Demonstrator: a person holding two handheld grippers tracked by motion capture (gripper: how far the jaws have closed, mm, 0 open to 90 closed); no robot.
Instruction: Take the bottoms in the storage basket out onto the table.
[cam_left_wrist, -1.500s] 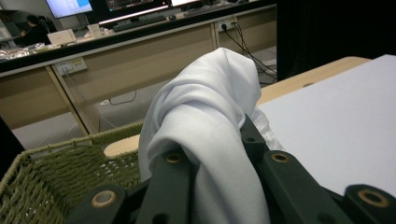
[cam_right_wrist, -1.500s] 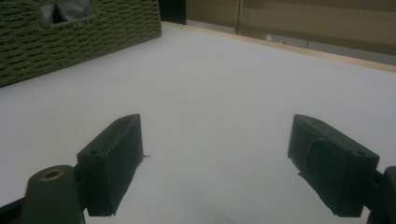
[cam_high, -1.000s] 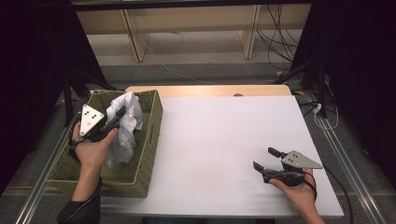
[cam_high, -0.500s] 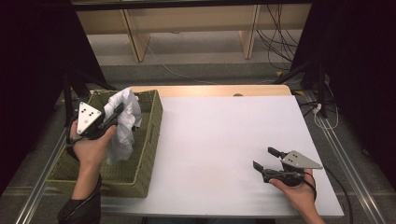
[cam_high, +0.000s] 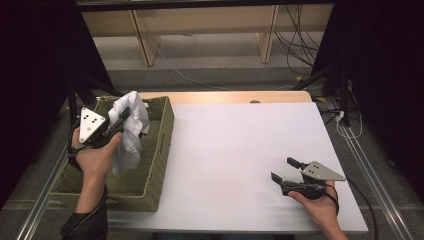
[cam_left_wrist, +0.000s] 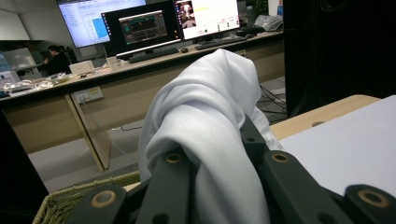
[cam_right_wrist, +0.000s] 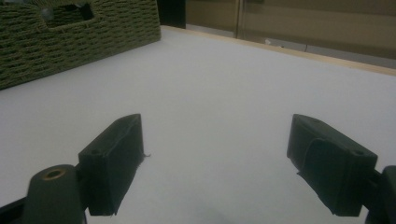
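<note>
Since the earlier frames my left tool (cam_high: 119, 120) has drifted slightly outward, toward 9 o'clock, lifting the white cloth (cam_high: 131, 131) higher above the woven basket (cam_high: 159, 150); the right tool (cam_high: 286, 170) has not moved. Left tool: jaws clamped on a bunched fold, the rest hanging into the basket. Right tool: jaws wide apart, empty, resting on the worktop (cam_high: 235, 145) at 5 o'clock. I judge the cloth light, limp and non-slippery; I'd take hold at a hem or corner.
</note>
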